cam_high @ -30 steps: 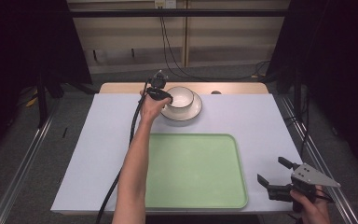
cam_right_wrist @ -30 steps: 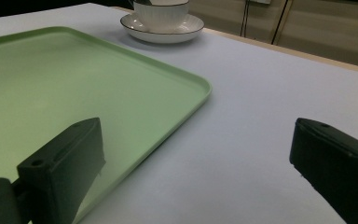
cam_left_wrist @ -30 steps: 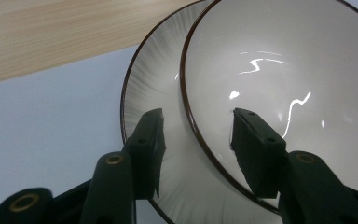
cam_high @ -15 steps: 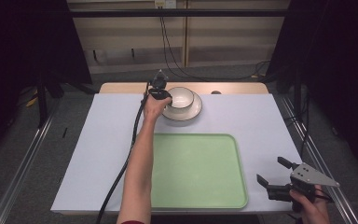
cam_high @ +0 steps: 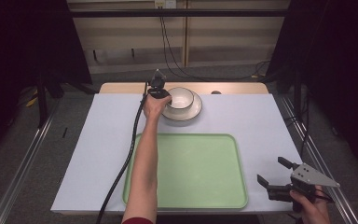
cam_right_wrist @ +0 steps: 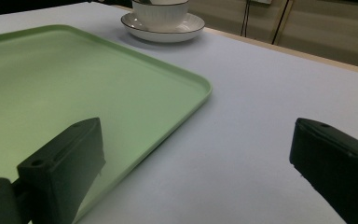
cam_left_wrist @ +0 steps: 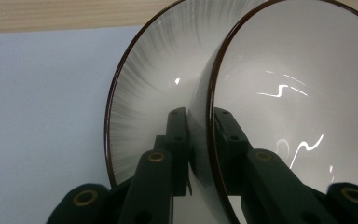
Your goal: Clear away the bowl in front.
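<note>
- The left claw [cam_high: 167, 94] sits at the far side of the worktop [cam_high: 261, 121], at the left edge of the bowl [cam_high: 182, 97].
- In the left gripper view the left claw [cam_left_wrist: 200, 128] has just been closing; its two black jaws now clamp the bowl's wall [cam_left_wrist: 303, 93], one jaw inside the rim and one outside.
- The bowl stands on a saucer [cam_high: 184, 111] with a dark rim. In the left gripper view the saucer [cam_left_wrist: 154, 88] shows behind the outer jaw.
- Bowl and saucer rest on the white sheet covering the worktop, just beyond the far edge of the green tray [cam_high: 186, 170], near the worktop's back edge.
- The left forearm reaches across the left part of the tray; the black cable [cam_high: 126, 158] trails back along it.
- The right claw [cam_high: 274, 171] is held near the worktop's front right corner, just beside the right edge of the tray and well apart from the bowl.
- The jaws of the right claw [cam_right_wrist: 196, 158] stand wide apart with nothing between them; bare white sheet and the tray corner [cam_right_wrist: 121, 93] lie beneath.
- In the right gripper view the bowl [cam_right_wrist: 161, 14] and saucer [cam_right_wrist: 168, 30] appear far off, past the tray.
</note>
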Available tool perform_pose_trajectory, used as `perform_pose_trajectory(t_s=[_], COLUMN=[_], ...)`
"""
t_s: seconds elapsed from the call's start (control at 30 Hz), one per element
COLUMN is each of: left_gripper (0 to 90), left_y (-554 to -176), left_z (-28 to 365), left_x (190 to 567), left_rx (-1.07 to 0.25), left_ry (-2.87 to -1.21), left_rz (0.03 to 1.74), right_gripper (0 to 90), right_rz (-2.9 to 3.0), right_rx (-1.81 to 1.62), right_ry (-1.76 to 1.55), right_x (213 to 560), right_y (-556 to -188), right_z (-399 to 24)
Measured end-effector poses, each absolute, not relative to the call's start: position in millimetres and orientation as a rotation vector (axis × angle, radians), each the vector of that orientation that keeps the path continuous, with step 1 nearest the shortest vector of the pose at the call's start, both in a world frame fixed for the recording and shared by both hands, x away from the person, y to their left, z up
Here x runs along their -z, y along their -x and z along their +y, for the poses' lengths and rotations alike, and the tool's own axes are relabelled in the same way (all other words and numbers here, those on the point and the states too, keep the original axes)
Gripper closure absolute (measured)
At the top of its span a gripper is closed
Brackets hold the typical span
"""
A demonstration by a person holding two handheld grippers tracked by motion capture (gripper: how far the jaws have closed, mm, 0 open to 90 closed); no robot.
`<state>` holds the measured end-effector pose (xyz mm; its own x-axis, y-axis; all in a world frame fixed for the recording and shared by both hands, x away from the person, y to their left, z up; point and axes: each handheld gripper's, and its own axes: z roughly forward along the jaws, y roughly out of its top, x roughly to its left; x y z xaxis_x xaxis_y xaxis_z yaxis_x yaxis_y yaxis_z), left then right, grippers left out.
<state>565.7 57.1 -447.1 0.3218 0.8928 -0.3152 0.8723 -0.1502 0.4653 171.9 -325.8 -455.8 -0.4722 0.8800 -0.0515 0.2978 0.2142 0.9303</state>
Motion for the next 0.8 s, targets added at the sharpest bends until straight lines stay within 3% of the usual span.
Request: perform_pose_trajectory(t_s=[0.17, 0.8], left_gripper=[82.8, 82.8], left_y=[-565.7, -562.6], left_z=[58.8, 61.8], left_x=[445.5, 438.3], left_rx=[-0.031, -0.041], left_ry=[-2.002, -2.010], left_rz=[1.546, 1.498], right_gripper=[2.5, 2.5], right_rz=[1.895, 1.891], right_rx=[-1.254, -1.249], right_ry=[-1.089, -1.088], right_x=[456.0, 456.1], right_y=[-172.0, -171.6], right_z=[-325.7, -325.9])
